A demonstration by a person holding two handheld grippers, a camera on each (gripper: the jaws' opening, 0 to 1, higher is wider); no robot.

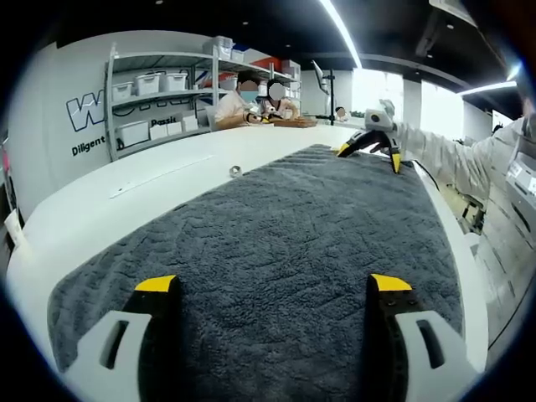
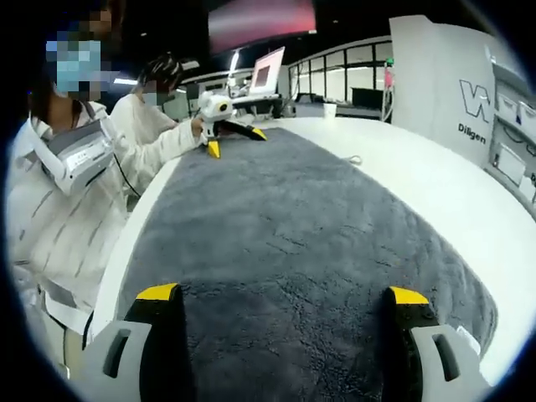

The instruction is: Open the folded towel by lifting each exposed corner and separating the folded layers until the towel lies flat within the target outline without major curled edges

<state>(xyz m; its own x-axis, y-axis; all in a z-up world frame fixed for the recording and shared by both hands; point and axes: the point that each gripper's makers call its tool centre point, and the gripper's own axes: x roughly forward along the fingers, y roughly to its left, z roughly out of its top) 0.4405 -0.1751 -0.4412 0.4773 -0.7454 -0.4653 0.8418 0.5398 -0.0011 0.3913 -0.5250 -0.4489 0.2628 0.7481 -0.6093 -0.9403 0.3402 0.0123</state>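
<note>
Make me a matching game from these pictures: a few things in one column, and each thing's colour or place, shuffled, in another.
Things:
1. fluffy towel
2. round-edged table
3. gripper jaw tips
4. small metal ring

Descriptions:
A. yellow
B. dark grey, spread out flat
C. lying on the bare tabletop beside the towel
D. white, underneath the towel

Pairs: 1-B, 2-D, 3-A, 4-C
</note>
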